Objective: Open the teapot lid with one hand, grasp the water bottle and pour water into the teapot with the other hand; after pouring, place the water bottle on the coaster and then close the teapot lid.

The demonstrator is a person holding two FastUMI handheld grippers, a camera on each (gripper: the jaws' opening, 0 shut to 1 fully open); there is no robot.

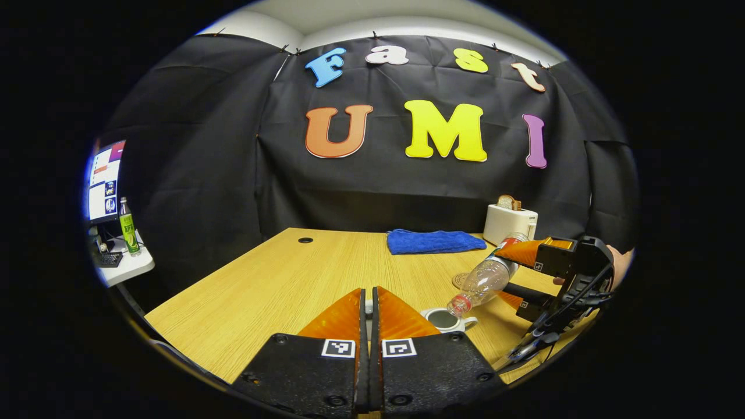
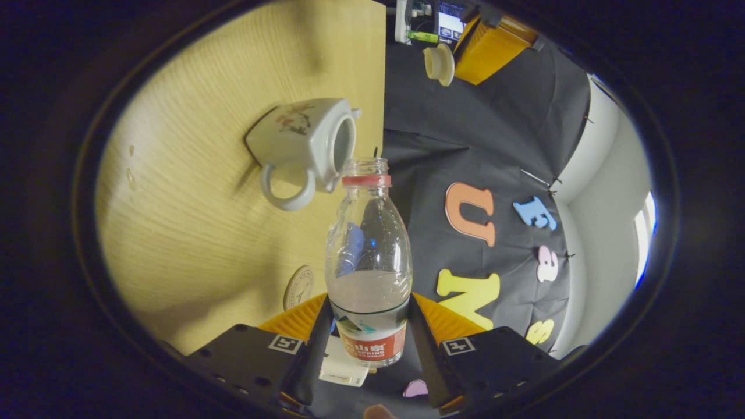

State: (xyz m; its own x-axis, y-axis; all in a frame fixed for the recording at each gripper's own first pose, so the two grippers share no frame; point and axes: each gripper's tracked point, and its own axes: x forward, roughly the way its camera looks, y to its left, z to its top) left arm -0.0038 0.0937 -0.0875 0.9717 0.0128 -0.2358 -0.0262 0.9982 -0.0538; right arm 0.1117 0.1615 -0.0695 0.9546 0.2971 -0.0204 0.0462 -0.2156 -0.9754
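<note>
We are tipping the clear bottle point(image 2: 368, 256), pinched in our right gripper point(image 2: 368, 343), toward the open white teapot point(image 2: 302, 142); our left gripper point(image 2: 465, 58) is pinching the lid point(image 2: 439, 64).

The white teapot point(image 2: 308, 152) stands open on the wooden surface point(image 1: 279, 279), its handle a round loop and a small painted pattern on its side. Its lid point(image 2: 439, 64) is lifted well away from it. The clear bottle point(image 1: 486, 279), uncapped with a red neck ring and a red label, is tipped with its mouth just above the teapot's opening, some water inside. The round coaster point(image 2: 298, 287) lies flat near the teapot.
</note>
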